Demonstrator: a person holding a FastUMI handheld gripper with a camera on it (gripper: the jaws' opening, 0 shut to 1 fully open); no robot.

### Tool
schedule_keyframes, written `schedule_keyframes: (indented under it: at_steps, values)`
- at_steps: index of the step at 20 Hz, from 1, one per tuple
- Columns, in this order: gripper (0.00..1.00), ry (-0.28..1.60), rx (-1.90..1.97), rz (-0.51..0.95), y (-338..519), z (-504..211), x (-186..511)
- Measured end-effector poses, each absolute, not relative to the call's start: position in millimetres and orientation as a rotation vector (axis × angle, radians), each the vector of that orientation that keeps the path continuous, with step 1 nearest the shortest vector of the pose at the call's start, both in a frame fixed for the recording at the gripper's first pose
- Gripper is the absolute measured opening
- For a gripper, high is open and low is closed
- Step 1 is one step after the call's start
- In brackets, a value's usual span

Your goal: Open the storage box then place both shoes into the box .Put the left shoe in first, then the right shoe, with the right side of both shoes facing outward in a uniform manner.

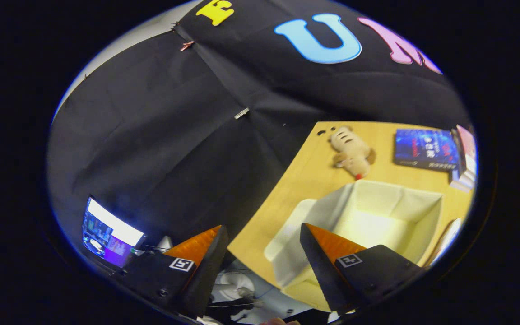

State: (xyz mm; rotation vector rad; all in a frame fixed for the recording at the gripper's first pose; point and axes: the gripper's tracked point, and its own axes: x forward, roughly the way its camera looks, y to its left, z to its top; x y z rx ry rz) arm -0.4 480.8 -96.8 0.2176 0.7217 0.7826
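At two o'clock beyond the released, empty gripper (pixel 263 246), the storage box (pixel 368 225) stood open, seemingly light, soft-walled fabric, best held by its rim.

Black cloth wall (pixel 160 135), creased, pinned at seams. Light wooden surface (pixel 305 176) against it. Lit screen (pixel 109 237) glowing off the surface's edge.

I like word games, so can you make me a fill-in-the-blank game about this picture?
1. The storage box on the wooden table has its lid ____.
2. The plush toy lies between the box and the table's ____ edge.
3. The gripper has its jaws ____, holding nothing.
4. Beside the plush toy lies a blue ____.

Missing words: open; far; open; book.
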Motion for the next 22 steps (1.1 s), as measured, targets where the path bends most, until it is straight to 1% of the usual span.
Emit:
schedule_keyframes:
  at_steps: [4,8,10,14,18,22]
  values:
    - [0.98,0.597,0.107,0.629,382,-83,25]
    - [0.98,0.546,0.071,0.475,274,-87,29]
    - [0.98,0.557,0.043,0.411,227,-104,30]
    - [0.98,0.606,0.007,0.334,157,-144,27]
    - [0.99,0.677,0.007,0.29,108,-192,23]
    - [0.99,0.773,-0.019,0.294,76,-245,18]
